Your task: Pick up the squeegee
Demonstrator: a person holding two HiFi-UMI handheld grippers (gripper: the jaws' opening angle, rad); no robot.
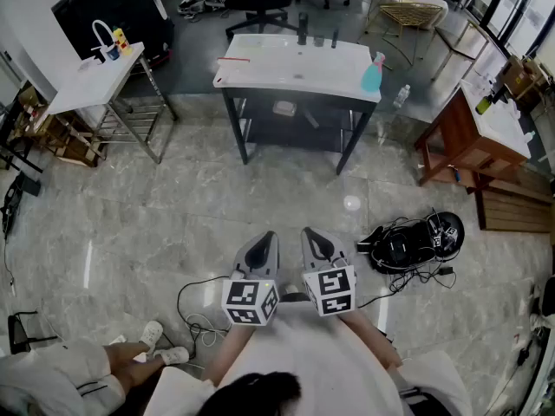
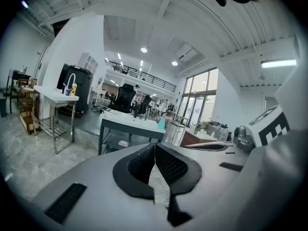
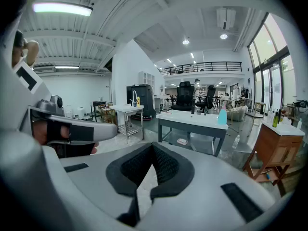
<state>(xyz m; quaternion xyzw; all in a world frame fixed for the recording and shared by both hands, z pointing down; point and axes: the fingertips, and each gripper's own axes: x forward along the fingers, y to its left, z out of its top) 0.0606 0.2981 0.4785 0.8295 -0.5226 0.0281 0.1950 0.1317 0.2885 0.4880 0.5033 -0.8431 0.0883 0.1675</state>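
White tabletop (image 1: 295, 66) stands at twelve o'clock from both grippers, well apart from them. A blue spray bottle (image 1: 372, 74) stands at its four o'clock corner, its contents unreadable. Dark bottles (image 1: 303, 29) stand along its twelve o'clock edge. A thin red bar (image 1: 234, 60) lies at its nine o'clock end; whether that is the squeegee I cannot tell. The left gripper (image 1: 269, 237) and the right gripper (image 1: 309, 234), side by side at six o'clock, have their jaws pressed together on nothing.
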